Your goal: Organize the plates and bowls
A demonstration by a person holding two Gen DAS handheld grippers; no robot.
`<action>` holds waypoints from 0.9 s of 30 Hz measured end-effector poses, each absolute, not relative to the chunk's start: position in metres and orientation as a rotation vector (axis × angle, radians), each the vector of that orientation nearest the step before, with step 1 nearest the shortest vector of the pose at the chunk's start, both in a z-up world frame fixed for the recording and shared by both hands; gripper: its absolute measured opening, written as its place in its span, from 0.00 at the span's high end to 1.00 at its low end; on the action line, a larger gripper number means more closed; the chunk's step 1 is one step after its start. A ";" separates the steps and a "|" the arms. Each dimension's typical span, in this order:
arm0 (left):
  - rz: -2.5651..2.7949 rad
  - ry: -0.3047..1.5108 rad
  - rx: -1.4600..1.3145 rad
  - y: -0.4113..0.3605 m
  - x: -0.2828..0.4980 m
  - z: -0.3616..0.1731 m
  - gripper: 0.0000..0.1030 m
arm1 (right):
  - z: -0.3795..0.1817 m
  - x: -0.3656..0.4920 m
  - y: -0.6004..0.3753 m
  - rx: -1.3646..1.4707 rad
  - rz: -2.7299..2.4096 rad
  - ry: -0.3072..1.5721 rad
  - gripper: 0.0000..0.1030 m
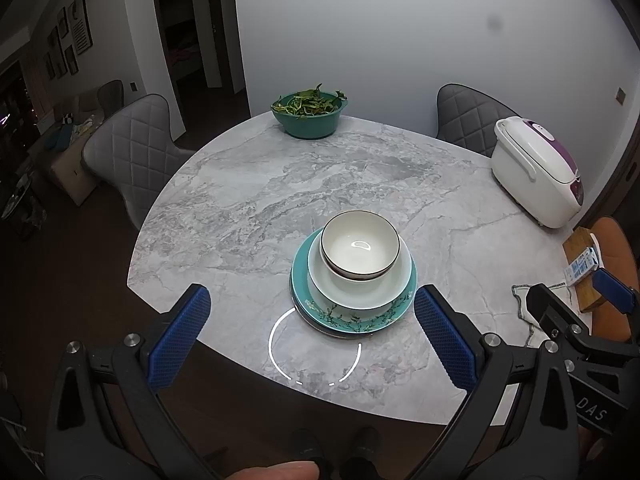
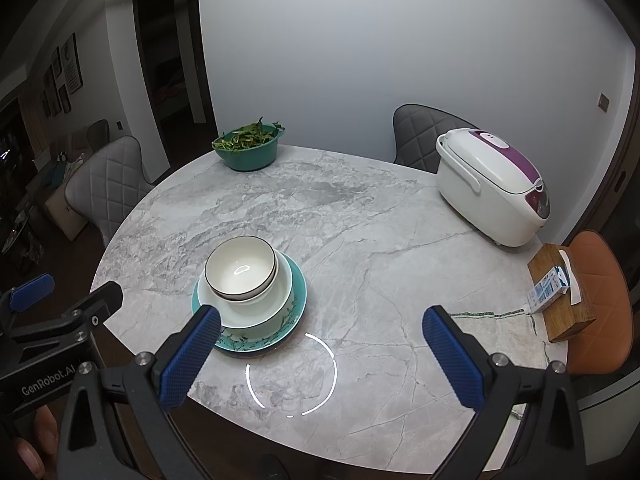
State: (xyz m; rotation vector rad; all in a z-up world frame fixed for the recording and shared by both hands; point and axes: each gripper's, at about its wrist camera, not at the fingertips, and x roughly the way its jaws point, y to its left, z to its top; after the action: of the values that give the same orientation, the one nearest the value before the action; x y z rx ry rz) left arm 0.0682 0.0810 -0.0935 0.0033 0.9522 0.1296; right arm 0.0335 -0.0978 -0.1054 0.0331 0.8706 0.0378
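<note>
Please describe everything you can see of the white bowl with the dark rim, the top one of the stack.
The white bowl looks like glazed ceramic, glossy white inside with a thin dark line around its rim. It is empty, and a light is reflected on its bottom. It sits upright, nested in a larger pale bowl, which rests on a teal flowered plate near the front edge of the marble table. Only the pale bowl touches it; both open grippers are apart from it.

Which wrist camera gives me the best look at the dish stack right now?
The left wrist view: the dish stack sits centred between the open left gripper fingers, unobstructed. In the right wrist view the stack lies off to the left, and the open right gripper has one blue finger covering its near rim.
</note>
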 end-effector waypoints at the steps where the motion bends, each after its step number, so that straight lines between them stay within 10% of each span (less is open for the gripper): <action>1: 0.131 0.952 0.004 0.081 0.068 -0.094 0.00 | -0.106 0.033 -0.098 0.033 0.038 0.871 0.00; 27: 0.163 0.928 -0.005 0.071 0.068 -0.092 0.00 | -0.105 0.035 -0.096 0.031 0.041 0.875 0.00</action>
State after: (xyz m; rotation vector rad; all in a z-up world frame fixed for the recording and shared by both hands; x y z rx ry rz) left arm 0.0680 0.0711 -0.0916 -0.0051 0.9283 0.1634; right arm 0.0354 -0.0959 -0.1055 0.0305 0.8746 0.0405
